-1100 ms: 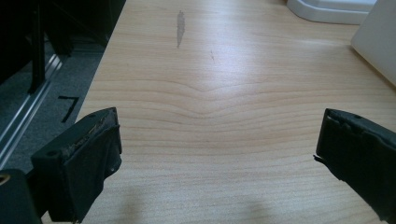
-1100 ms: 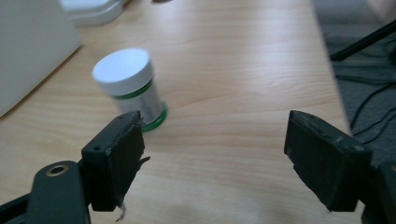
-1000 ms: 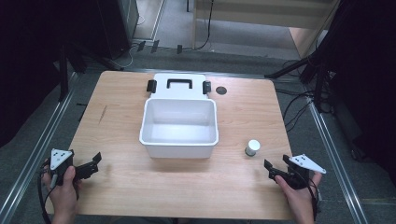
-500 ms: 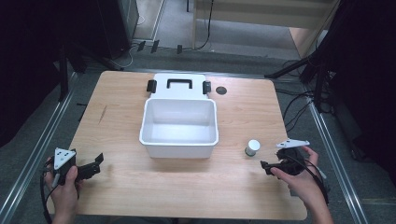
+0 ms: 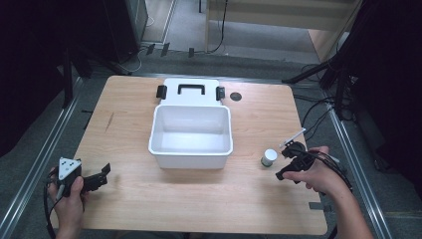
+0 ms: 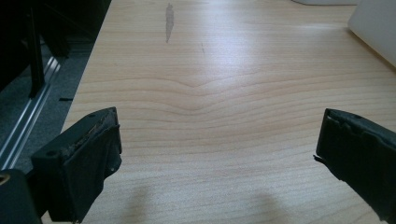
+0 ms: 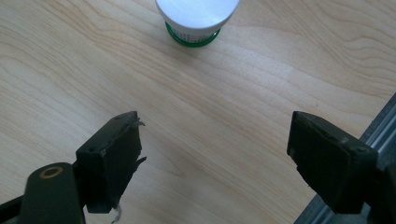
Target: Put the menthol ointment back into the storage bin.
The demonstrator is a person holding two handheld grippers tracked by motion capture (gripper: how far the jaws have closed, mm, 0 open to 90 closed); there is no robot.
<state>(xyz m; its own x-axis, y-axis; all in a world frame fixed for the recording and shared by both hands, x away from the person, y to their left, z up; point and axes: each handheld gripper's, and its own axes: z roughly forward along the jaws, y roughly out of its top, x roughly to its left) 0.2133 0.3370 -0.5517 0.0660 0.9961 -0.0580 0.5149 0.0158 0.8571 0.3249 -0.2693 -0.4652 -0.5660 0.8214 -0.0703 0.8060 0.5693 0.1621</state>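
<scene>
A small jar (image 5: 269,157) with a white cap stands on the wooden table (image 5: 199,204), right of an empty white bin (image 5: 190,149). In the right gripper view the jar (image 7: 197,18) shows a green base and sits at the top edge, ahead of the jaws. My right gripper (image 5: 282,163) (image 7: 215,154) hovers just right of the jar, open with nothing between its jaws. At the table's front left, my left gripper (image 5: 103,177) (image 6: 217,154) rests open over bare wood.
The bin's white lid (image 5: 191,89) with a black handle lies flat behind it. A small black disc (image 5: 236,96) sits near the far edge. Metal rails (image 5: 30,174) run along both sides of the table. The bin's corner (image 6: 378,28) shows at upper right.
My right hand has lifted off the table's right front corner and moved left and away from the person, ending up beside the jar. The left hand has stayed put.
</scene>
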